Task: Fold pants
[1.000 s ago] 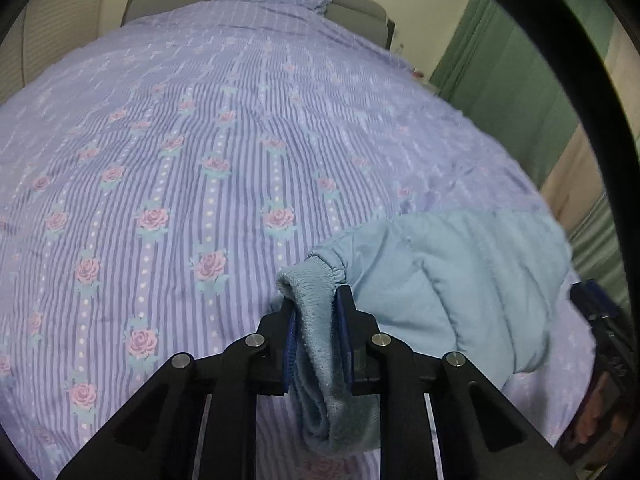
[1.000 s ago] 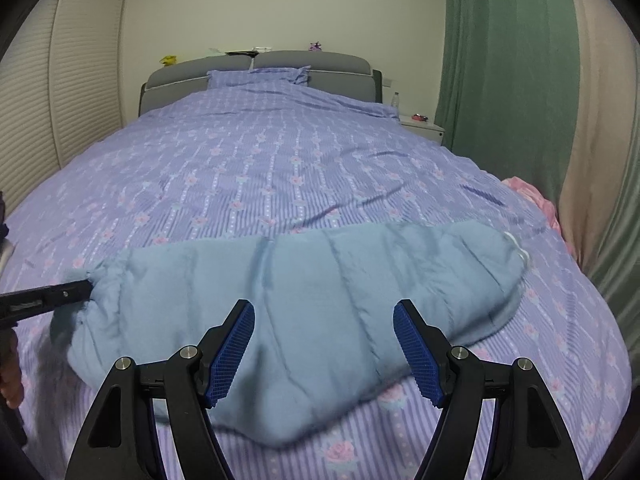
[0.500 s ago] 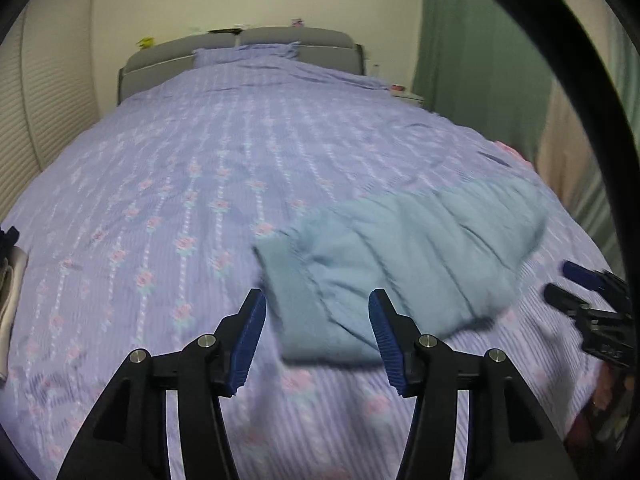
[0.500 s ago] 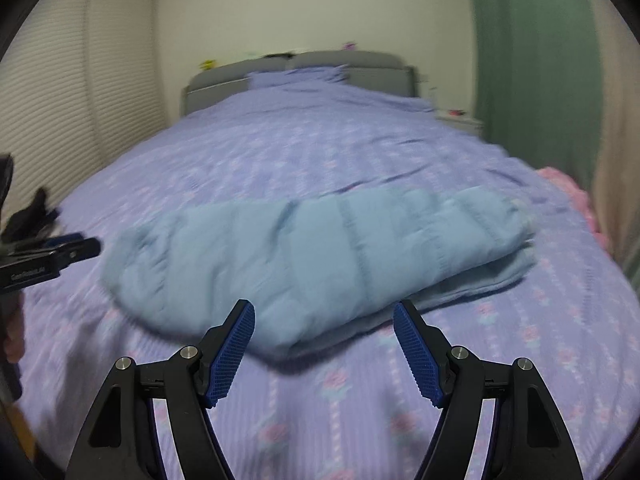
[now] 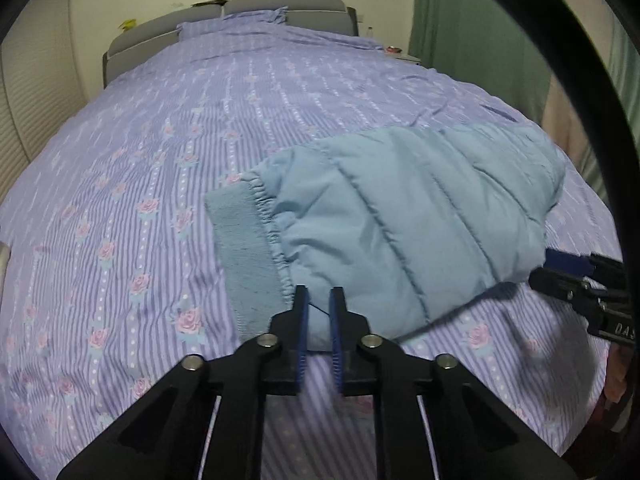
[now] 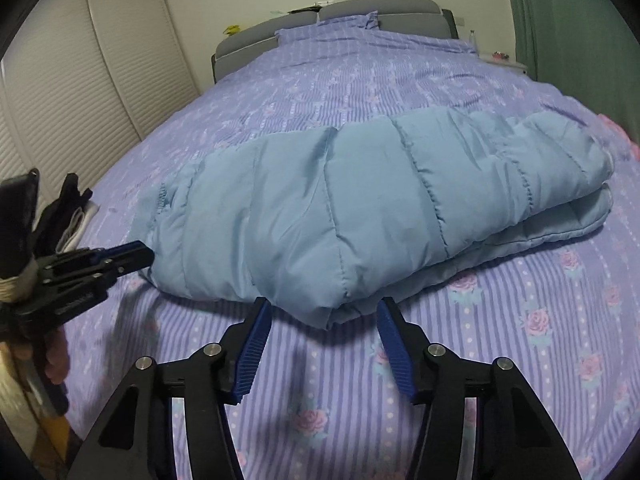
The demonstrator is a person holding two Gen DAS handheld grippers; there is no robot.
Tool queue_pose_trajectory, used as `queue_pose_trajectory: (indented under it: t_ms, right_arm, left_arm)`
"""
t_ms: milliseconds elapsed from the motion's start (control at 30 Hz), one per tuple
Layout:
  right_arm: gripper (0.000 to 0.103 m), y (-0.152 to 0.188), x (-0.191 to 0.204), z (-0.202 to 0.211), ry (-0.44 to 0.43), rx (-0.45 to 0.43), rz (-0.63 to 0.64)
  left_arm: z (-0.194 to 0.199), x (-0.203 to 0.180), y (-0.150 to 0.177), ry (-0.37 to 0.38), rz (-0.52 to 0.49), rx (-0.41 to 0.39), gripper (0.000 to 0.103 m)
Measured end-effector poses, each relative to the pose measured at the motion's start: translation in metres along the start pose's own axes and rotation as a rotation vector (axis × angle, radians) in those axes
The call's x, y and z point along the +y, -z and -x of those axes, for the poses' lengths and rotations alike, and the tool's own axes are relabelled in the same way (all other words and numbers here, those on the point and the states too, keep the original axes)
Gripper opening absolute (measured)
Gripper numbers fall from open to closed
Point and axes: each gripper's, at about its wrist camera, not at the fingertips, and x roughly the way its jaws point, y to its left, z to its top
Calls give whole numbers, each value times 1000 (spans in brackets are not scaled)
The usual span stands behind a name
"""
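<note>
Light blue quilted pants (image 5: 400, 208) lie folded on the bed, knit cuff (image 5: 244, 256) at their left end; they also show in the right wrist view (image 6: 360, 200). My left gripper (image 5: 319, 300) is nearly closed with a narrow gap, its tips at the near edge of the pants by the cuff; whether it pinches fabric is unclear. It also shows in the right wrist view (image 6: 132, 258), touching the pants' left end. My right gripper (image 6: 325, 316) is open and empty, just short of the pants' near corner. It also shows in the left wrist view (image 5: 560, 268).
The bed has a purple striped cover with roses (image 5: 160, 160) and a grey headboard (image 5: 280, 4). White louvred wardrobe doors (image 6: 100, 60) stand on the left, a green curtain (image 5: 472, 20) on the right. Something pink (image 6: 618, 128) lies at the bed's right edge.
My left gripper let go of the cuff, drew back open, and has now narrowed at the pants' near edge. The pants dropped flat onto the bed. My right gripper came closer, still open.
</note>
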Motion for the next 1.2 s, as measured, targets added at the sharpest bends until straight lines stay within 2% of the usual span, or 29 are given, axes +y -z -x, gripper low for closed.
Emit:
queue_pose_trajectory:
  t_ms: [67,200,300,467,567,667,800,1000,1067,1200]
  right_arm:
    - [51,1,2,-3,-24,18,10]
    - [50,0,10,-14,-19,41,70]
    - [50,-8,17,-16,0,18,134]
    - [50,-19,14,-13,-17,-28,140]
    - [50,-19,17,-26,-23,19,168]
    - [40,-12,17,-34,-18,51,170]
    - [15,-3,18,-26,-32,73,167]
    - [12,4,33,-2,-56,82,171]
    - [12,7,30,-5,-84,113,127]
    - [12,18,24,-18,-73,151,96]
  left_arm:
    - [-1,4,-1,-1,15,4,11]
    - [-7,9,-4,-22,23,8,11]
    - [-8,13,-3,-22,42,13,11]
    - [-15,9,-8,-43,35,19,12]
    - [-24,8,-9,-58,35,34,11]
    - [-27,9,-11,-68,40,41,11]
    - [-28,8,-11,-72,28,49,11]
    - [-28,11,-8,-87,13,63,11]
    - [-28,11,-8,-91,21,74,11]
    - [-29,5,-9,-125,-5,91,11]
